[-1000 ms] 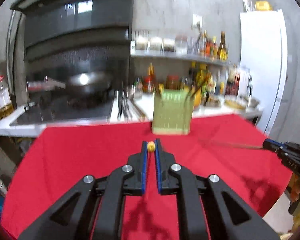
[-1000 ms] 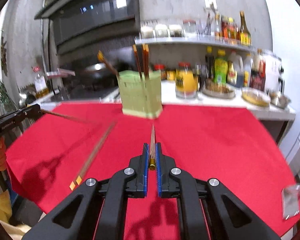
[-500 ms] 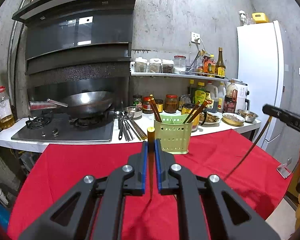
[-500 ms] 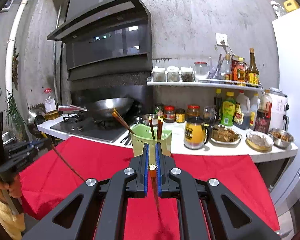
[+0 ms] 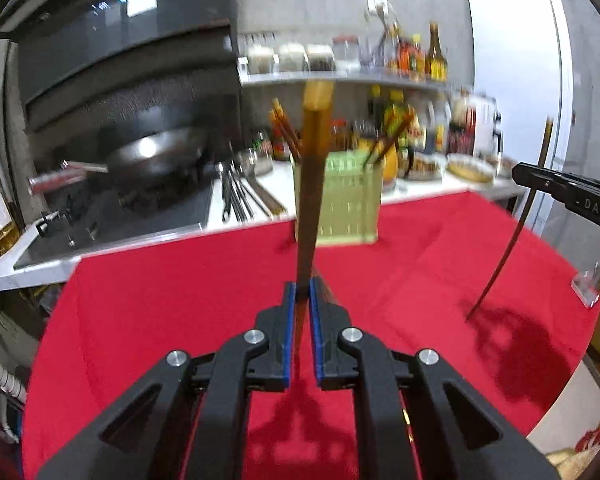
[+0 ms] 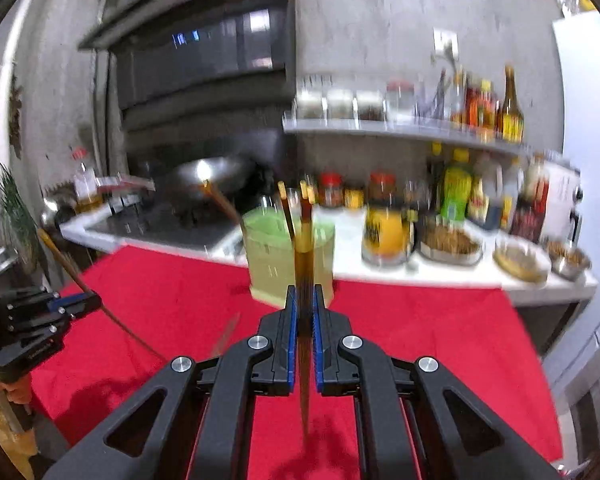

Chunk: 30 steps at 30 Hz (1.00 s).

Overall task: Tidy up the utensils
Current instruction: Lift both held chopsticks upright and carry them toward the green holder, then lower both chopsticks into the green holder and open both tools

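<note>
Red cloth [image 5: 180,300] covers the table, and both grippers have swung back down from their raised, level pose of half a second ago. Each now stands its chopstick nearly upright. The left gripper [image 5: 301,300] has its jaws clenched on one chopstick [image 5: 312,168]; the right gripper [image 6: 305,304] grips another [image 6: 304,248]. The green holder [image 6: 272,264] sits ahead at the table's far edge, so dropping them in looks next.

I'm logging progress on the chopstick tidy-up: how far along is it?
Partly done: several chopsticks already stand in the green holder. In hand: the left gripper and the right gripper each clamp one chopstick above the red cloth. Left: dropping both into the holder.
</note>
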{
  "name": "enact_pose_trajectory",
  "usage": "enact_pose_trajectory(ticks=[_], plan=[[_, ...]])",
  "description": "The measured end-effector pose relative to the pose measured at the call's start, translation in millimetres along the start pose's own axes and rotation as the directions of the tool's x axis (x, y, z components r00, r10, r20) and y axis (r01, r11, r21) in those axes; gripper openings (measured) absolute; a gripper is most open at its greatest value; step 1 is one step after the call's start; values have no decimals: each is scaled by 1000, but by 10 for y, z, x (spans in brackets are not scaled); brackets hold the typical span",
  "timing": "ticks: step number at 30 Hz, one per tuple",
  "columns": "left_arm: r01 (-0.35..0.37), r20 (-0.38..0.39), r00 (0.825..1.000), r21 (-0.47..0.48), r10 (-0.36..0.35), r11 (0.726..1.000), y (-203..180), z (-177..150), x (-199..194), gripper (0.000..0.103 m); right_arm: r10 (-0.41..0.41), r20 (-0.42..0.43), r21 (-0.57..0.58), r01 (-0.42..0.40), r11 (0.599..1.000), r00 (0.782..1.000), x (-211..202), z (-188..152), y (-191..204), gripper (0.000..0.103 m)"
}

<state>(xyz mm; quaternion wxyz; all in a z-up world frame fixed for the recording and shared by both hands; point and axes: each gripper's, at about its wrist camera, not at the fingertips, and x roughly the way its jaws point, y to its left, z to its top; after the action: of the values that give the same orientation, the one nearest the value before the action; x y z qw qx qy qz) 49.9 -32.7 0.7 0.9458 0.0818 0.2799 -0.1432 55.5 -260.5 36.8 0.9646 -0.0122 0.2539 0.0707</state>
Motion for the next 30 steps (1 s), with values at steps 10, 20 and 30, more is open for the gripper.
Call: enact_pose_trajectory(ticks=[10,20,30], plan=[[7,-15,1000,-26,-8,1000,79,-74,-40,7,-15,16,3,15,1000,1000,-25,-27,-62,6],[54,85,995,-52,-50,997,138,635,55,7,-43,149,-10,45,999,988,198,569,-169,7],[96,185,978,-10,-92,995,-4,1832,377,7,-15,313,2,15,1000,950,553,1651,-322,7]])
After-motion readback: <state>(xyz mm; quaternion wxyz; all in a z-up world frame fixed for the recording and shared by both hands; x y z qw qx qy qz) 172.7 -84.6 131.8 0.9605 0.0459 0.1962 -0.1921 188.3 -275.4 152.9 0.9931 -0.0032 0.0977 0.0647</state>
